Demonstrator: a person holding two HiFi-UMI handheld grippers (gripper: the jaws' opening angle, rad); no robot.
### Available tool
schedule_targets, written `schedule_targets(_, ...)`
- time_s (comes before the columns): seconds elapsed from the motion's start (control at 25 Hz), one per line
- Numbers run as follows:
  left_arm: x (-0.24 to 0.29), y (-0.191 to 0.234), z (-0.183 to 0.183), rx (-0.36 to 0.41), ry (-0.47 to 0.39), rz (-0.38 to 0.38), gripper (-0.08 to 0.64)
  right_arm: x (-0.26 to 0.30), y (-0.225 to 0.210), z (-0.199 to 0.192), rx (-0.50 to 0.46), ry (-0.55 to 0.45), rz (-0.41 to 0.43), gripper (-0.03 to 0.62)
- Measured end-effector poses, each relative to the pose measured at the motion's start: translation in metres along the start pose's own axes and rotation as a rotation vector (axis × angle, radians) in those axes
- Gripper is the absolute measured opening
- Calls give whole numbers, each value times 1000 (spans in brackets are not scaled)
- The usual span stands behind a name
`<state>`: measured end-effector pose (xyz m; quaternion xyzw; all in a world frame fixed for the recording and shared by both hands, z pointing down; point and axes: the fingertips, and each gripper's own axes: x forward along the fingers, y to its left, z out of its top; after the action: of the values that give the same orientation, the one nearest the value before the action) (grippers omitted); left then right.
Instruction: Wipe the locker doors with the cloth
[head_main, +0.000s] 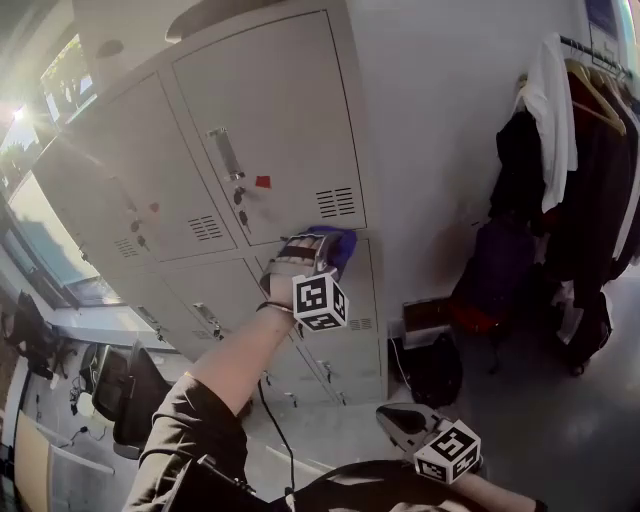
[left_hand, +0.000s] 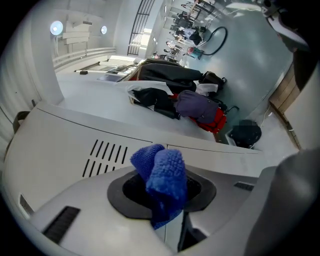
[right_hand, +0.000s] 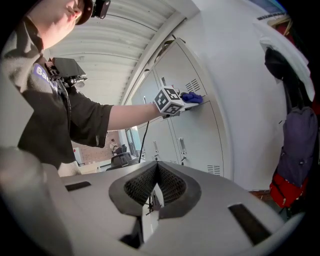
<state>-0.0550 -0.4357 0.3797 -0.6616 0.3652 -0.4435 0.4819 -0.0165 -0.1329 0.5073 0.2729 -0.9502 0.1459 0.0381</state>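
Blue cloth (left_hand: 162, 180) pinched in left gripper (head_main: 325, 252), at locker door (head_main: 280, 110) bottom edge, right gripper (right_hand: 156, 172) closed, empty

The cloth (left_hand: 165, 175) you hold is blue, nubby microfibre. The locker doors (head_main: 270, 120) are smooth, matt grey painted metal. Below the locker doors, the floor (head_main: 570, 430) shows a dull sheen.
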Motion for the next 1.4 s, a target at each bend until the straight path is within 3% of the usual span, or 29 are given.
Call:
schedule_targets(0.12,-6,2,3,8,-4,-26,123,-1,2,3,-5,-10,-4,5)
schedule_targets(0.2,-19,32,12,26,-27,14,123,-2,4,5,-4,-15,-1,5)
schedule_targets(0.48,-77,234,76,120,-115,315,123,-1,2,16,-20,-52,5,5)
schedule_targets(0.6,-92,311,94,154,-83,425,123,-3,-2,18,-10,-67,0,5)
schedule_targets(0.76,-93,373,98,154,-2,489,123,-6,-5,22,-12,-88,-7,5)
schedule_targets(0.92,-89,399,93,141,43,510,123,-13,-8,21,-5,-98,-18,5)
schedule_targets(1.12,-85,402,95,149,50,515,123,-16,-10,20,7,-95,-20,5)
schedule_targets(1.24,-81,381,93,153,35,492,123,-17,-11,19,10,-90,-21,5)
schedule_targets(1.4,-65,320,87,213,13,440,123,-16,-12,18,14,-87,-13,5)
